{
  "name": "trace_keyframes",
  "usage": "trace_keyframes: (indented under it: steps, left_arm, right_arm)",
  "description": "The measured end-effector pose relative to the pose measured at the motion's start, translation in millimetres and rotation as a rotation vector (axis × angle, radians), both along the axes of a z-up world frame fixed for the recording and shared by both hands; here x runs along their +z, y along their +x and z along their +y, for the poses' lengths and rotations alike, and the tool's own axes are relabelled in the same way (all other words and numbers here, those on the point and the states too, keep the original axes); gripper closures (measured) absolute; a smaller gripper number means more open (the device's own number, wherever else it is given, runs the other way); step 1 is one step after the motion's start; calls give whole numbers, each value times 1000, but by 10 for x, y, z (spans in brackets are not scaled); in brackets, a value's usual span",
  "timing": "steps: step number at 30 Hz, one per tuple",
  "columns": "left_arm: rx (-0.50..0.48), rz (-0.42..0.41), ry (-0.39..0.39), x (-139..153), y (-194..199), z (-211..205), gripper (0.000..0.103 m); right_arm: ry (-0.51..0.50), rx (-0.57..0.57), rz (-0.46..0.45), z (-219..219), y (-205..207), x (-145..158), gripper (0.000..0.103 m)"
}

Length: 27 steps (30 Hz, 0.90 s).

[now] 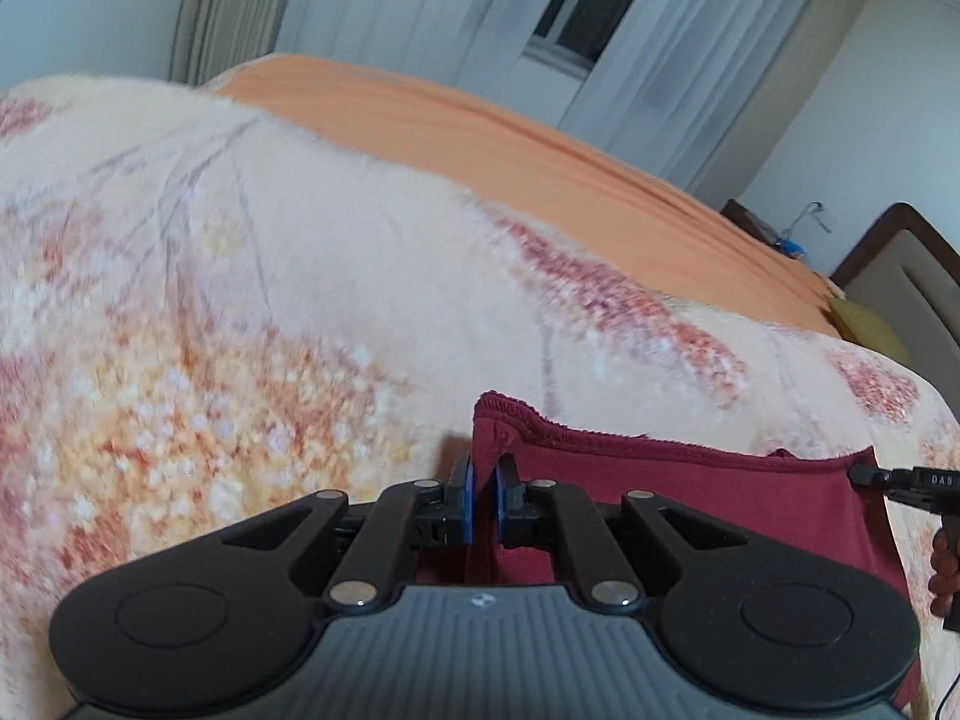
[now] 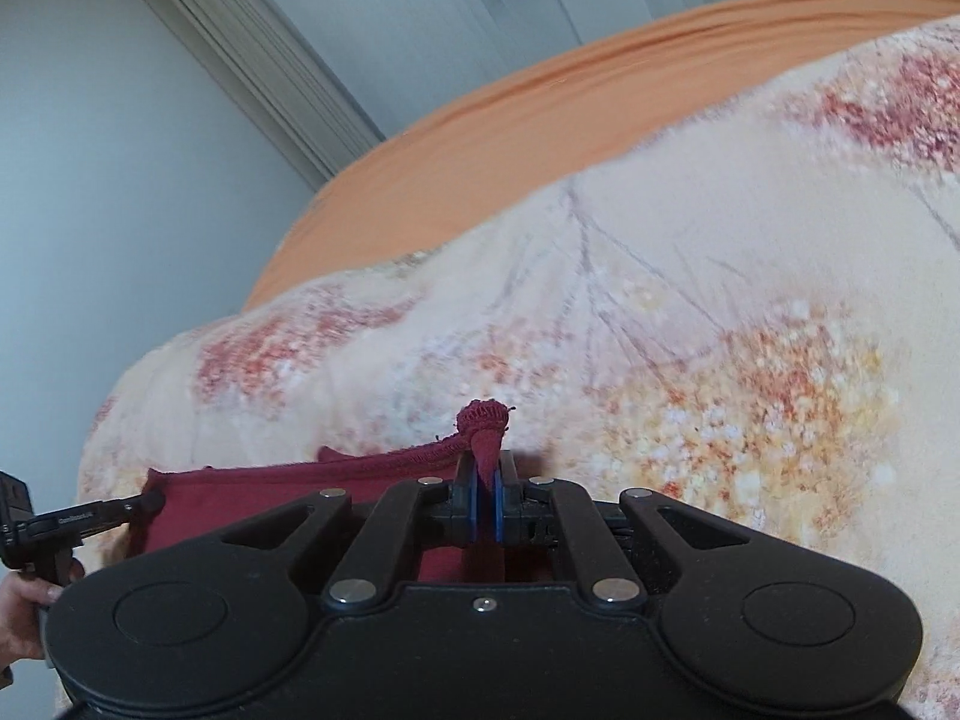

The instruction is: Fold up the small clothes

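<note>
A: What does your left claw (image 1: 483, 495) have?

B: Your left claw is pinched nearly closed on one top corner of the maroon garment (image 1: 672, 498); the hemmed edge stands up just above the blue pads (image 1: 463, 501). From there the cloth runs off to the right of the claw, pulled fairly taut.

A: And your right claw (image 2: 485, 495)?

B: Clamped the same way, narrow, on the opposite corner. A bunched tuft of the maroon garment (image 2: 288, 495) pokes out just beyond its tips, and the rest stretches away to the claw's left, where your other tool grips it.

A: So where is the piece?

B: Held between your two claws, spread as a band, over the floral blanket (image 1: 270, 276) on the bed. Whether the lower part touches the blanket I cannot tell. Beyond both claws the blanket gives way to an orange sheet (image 1: 480, 138), with curtains (image 1: 390, 6) behind. The blanket looks blurred.
</note>
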<state>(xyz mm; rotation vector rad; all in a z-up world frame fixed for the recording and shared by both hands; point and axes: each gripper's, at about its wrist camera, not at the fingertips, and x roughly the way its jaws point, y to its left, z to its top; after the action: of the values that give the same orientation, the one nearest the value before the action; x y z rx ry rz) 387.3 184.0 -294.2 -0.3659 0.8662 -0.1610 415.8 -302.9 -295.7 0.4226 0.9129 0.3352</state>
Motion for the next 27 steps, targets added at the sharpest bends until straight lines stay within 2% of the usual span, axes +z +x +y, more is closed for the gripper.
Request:
trace_keyframes:
  steps: [1, 2, 5, 6, 9, 12, 13, 14, 15, 17, 20, 23, 26, 27]
  left_arm:
    - [16, 12, 1, -24, 18, 0, 89]
    - [30, 19, -5, -32, 22, 13, 88]
    - [64, 26, -75, -9, 22, 108, 80]
    - [80, 22, -107, 18, 5, 160, 73]
    - [124, -1, -167, 102, -107, 287, 65]
    - [131, -42, -131, 244, -312, 294, 58]
    - [130, -68, -125, 295, -408, 292, 54]
    - [123, -86, -123, 332, -491, 290, 42]
    - [115, -90, -108, 351, -547, 275, 40]
    - [72, -95, -95, 390, -619, 235, 40]
    - [-49, -106, -137, 413, -625, 76, 40]
    - [-112, -82, -80, 356, -378, -176, 40]
    - [-43, -30, -54, 201, 59, -207, 40]
    - [15, 4, -36, 144, 176, -169, 45]
  right_arm:
    - [-5, -9, 6, -1, 4, -14, 93]
    - [-12, -25, 8, -14, 9, -17, 82]
    - [-22, -62, 9, -91, -16, 11, 65]
    - [-22, -67, 2, -119, -45, 44, 65]
    - [-16, -75, -57, -204, -236, 239, 65]
    - [-10, 6, -121, -173, -598, 477, 65]
    - [-11, 34, -133, -141, -745, 529, 64]
    - [-5, 55, -136, -117, -878, 553, 64]
    - [-1, 79, -128, -79, -1005, 566, 64]
    - [10, 114, -131, 5, -1254, 593, 63]
    - [61, 145, -107, 109, -1525, 558, 62]
    - [117, 135, -70, 166, -1730, 481, 62]
    - [116, 120, -40, 186, -1913, 434, 62]
    - [99, 116, -25, 184, -1957, 417, 62]
